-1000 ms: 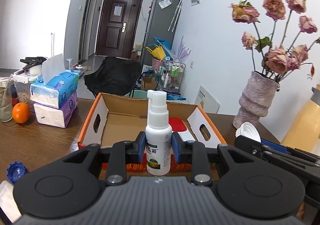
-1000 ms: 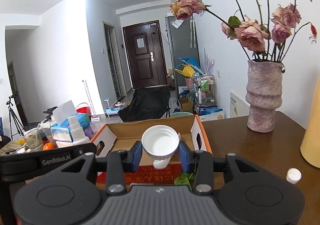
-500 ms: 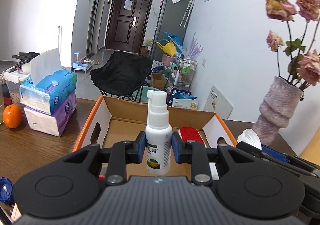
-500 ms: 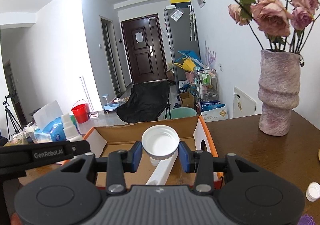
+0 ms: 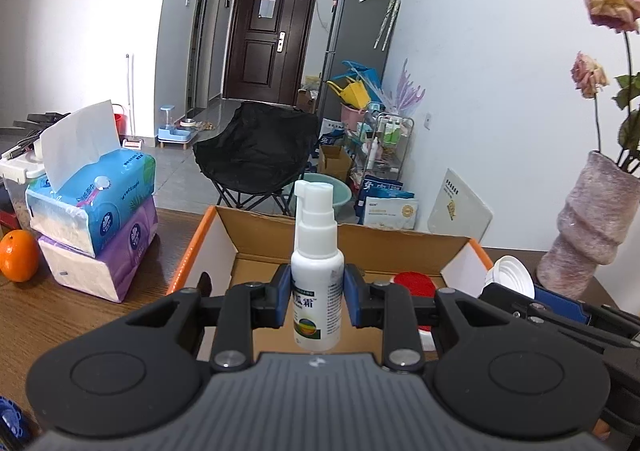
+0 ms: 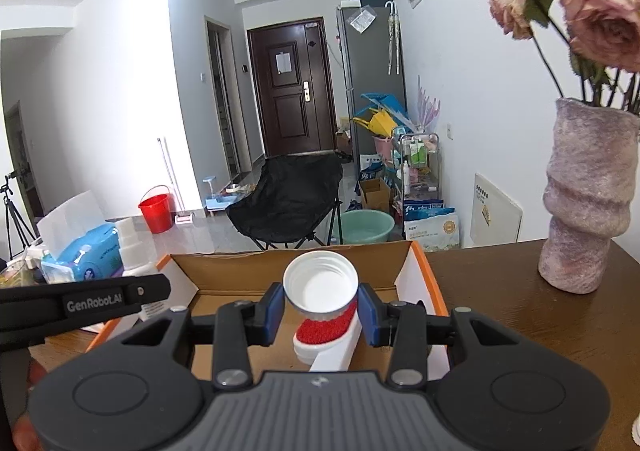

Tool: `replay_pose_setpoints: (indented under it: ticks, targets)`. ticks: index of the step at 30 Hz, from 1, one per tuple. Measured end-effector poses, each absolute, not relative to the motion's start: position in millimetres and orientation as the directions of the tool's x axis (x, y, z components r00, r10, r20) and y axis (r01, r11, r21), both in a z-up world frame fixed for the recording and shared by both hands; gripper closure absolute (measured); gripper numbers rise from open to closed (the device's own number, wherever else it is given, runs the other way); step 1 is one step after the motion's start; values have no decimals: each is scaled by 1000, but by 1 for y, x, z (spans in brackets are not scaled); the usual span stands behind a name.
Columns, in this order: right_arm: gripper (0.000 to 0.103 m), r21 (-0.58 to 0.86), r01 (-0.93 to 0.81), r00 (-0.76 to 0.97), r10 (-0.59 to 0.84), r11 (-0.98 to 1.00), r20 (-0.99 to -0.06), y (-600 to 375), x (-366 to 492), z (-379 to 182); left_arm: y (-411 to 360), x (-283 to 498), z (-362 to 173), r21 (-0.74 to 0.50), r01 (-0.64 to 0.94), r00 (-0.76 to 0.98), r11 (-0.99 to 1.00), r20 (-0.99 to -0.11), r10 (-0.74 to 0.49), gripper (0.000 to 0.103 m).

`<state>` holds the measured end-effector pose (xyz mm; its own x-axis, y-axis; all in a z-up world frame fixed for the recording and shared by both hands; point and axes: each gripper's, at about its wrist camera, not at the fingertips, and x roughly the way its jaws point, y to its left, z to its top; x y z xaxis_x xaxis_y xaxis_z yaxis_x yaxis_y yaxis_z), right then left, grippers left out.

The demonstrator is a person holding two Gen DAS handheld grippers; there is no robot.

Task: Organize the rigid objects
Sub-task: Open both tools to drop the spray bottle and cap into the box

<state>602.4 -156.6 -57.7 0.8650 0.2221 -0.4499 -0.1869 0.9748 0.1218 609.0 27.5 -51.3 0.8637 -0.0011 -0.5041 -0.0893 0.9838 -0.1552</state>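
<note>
**Both grippers carried forward over the open carton**

Since a second ago both views have closed in on the orange-edged cardboard box (image 5: pixel 224 247): its far wall now fills more of each picture, and the ribbed mauve ceramic vase (image 6: pixel 588 203) has slid out toward 3 o'clock, its dried roses partly cut off by the frame.

My left gripper (image 5: pixel 317 301) is clamped on the small white plastic spray bottle (image 5: pixel 317 283), which stands upright between the blue pads, nozzle pointing to 3 o'clock; its label shows a coloured disc and print I can only partly read. My right gripper (image 6: pixel 321 309) is pinched on the white ribbed plastic cap (image 6: pixel 320 287), whose hollow side faces the camera.

Below that cap, inside the box at its 5 o'clock corner, lies a white-handled brush with a red bristle pad (image 6: pixel 326 335); its handle end is hidden behind the gripper body. From the left view only a red sliver of it shows.

At 9 o'clock on the brown wooden table (image 5: pixel 80 315) sit stacked tissue packs (image 5: pixel 96 219) and an orange (image 5: pixel 18 261). The box floor nearest me is hidden.
</note>
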Motion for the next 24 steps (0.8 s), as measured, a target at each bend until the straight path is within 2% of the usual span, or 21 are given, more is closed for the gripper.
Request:
replay_pose_setpoints:
  ticks: [9, 10, 11, 12, 13, 14, 18, 24]
  targets:
    - [64, 86, -176, 835, 195, 981, -514, -152, 622, -78, 33, 629, -73, -113, -120, 831, 986, -556, 37, 74]
    - [57, 75, -169, 834, 183, 983, -520, -152, 622, -80, 34, 628, -74, -110, -126, 835, 986, -549, 45, 71]
    - [42, 69, -159, 832, 171, 985, -527, -153, 623, -81, 34, 627, -73, -103, -127, 837, 987, -545, 51, 66]
    - [33, 64, -144, 835, 156, 988, -528, -155, 623, -81, 35, 627, -73, -98, -132, 837, 986, -544, 58, 46]
    - [16, 58, -130, 838, 141, 990, -526, -157, 624, -81, 37, 625, -72, -93, -148, 837, 985, -542, 74, 23]
    - [8, 53, -111, 845, 123, 992, -520, -159, 623, -80, 37, 623, -71, -85, -168, 843, 982, -529, 98, 17]
    - [0, 66, -63, 853, 88, 996, -514, -171, 622, -75, 47, 620, -68, -97, -198, 845, 975, -521, 120, 0]
    - [0, 91, -56, 845, 96, 994, -526, -184, 626, -74, 49, 617, -65, -89, -208, 844, 974, -519, 132, 0]
